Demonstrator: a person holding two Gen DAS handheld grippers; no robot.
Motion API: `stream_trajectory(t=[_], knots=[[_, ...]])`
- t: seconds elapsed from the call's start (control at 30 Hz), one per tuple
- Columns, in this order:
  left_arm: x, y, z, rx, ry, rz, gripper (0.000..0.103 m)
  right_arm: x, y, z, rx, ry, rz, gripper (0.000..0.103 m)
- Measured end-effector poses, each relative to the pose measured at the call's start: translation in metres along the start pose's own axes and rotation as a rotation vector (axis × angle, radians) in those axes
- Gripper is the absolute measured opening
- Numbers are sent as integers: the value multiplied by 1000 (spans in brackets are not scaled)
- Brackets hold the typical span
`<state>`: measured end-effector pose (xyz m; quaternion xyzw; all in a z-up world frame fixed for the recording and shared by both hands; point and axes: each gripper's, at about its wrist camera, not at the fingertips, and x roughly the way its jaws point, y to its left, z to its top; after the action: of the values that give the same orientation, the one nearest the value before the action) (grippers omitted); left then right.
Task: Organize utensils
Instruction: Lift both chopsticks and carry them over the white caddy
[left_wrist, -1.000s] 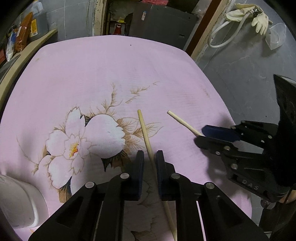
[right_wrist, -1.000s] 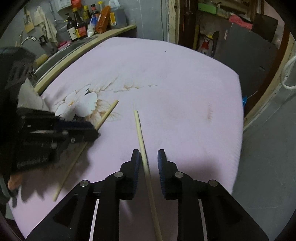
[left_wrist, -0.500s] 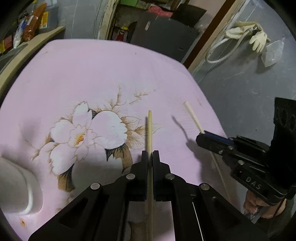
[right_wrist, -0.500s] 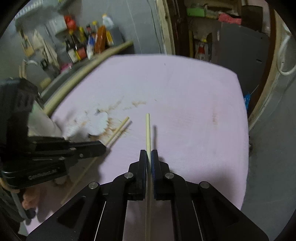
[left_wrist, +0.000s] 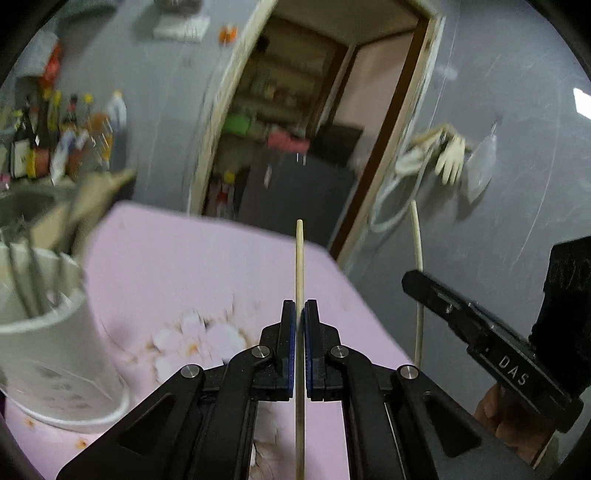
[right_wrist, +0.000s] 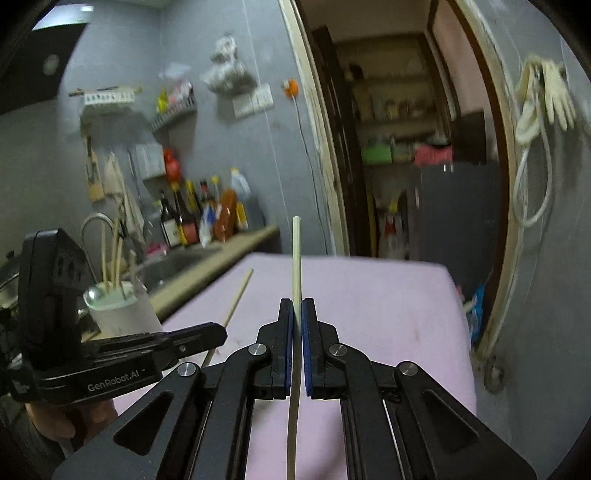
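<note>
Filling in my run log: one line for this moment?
left gripper: shut on chopstick | right gripper: shut on second chopstick | both lifted | white holder: left

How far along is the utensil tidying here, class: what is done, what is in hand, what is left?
Done: the white holder already has several utensils standing in it. In hand: the left hand-held gripper is shut on one chopstick, and the right hand-held gripper is shut on the other chopstick, both clear of the pink cloth. Left: drop both chopsticks into the holder.
</note>
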<state>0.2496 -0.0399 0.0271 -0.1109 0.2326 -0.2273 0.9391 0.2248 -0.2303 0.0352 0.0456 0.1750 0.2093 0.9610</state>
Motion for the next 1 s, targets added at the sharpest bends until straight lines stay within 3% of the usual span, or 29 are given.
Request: stream_trajectory(t=[0.2, 0.53, 0.77, 1.0], knots=[[-42, -4, 7, 24, -177, 38, 2, -9, 21, 18, -1, -93, 52, 3], [-93, 35, 35, 20, -304, 66, 2, -18, 69, 39, -21, -322, 115, 3], [-130, 80, 56, -47, -394, 119, 2, 3, 104, 55, -12, -364, 196, 3], [-157, 128, 68, -66, -465, 228, 2, 31, 136, 60, 8, -386, 257, 3]])
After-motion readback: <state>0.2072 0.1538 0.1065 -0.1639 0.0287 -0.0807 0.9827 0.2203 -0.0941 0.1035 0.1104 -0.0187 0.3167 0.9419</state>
